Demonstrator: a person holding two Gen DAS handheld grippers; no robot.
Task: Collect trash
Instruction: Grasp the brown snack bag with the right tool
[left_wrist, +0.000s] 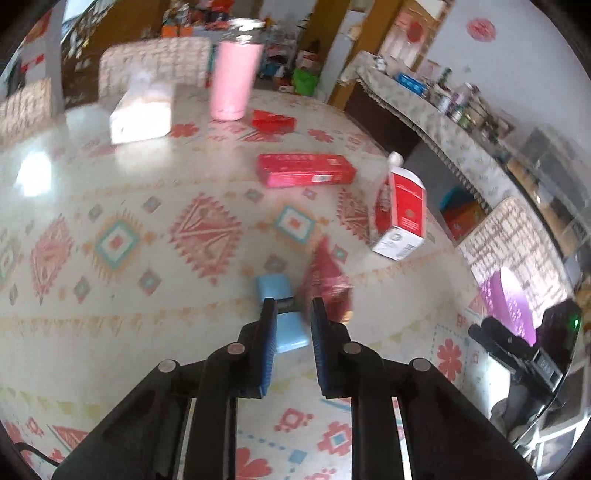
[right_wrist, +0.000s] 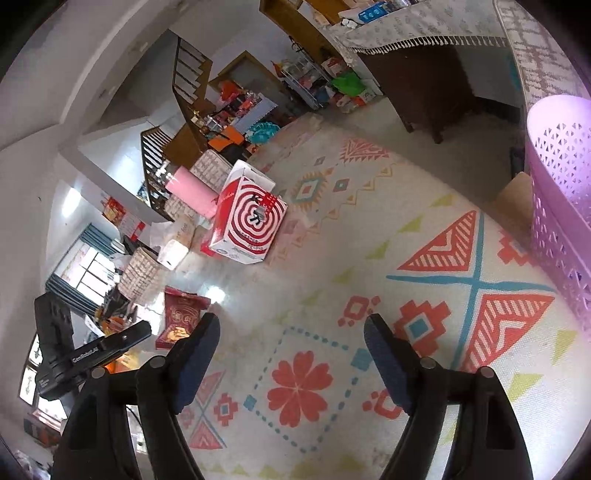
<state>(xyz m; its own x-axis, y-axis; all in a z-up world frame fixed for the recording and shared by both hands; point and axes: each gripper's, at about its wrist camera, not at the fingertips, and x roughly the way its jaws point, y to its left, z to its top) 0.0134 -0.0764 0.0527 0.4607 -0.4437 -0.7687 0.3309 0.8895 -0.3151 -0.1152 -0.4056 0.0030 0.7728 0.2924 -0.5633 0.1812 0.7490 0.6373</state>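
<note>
Left wrist: narrow left tongs (left_wrist: 293, 308) seemingly pinch blurred red packet (left_wrist: 325, 282).

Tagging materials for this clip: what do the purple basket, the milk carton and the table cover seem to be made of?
Purple basket: moulded plastic by the look, with a wall of regular triangular cut-outs and a slightly translucent rim.
Milk carton: printed coated paperboard, folded flat sides, with a white cap that looks plastic.
Table cover: probably glossy vinyl or oilcloth, since bright window glare reflects off its printed pattern; cloth under a clear sheet is possible.

Bright daylight, tabletop glare, motion blur
</note>
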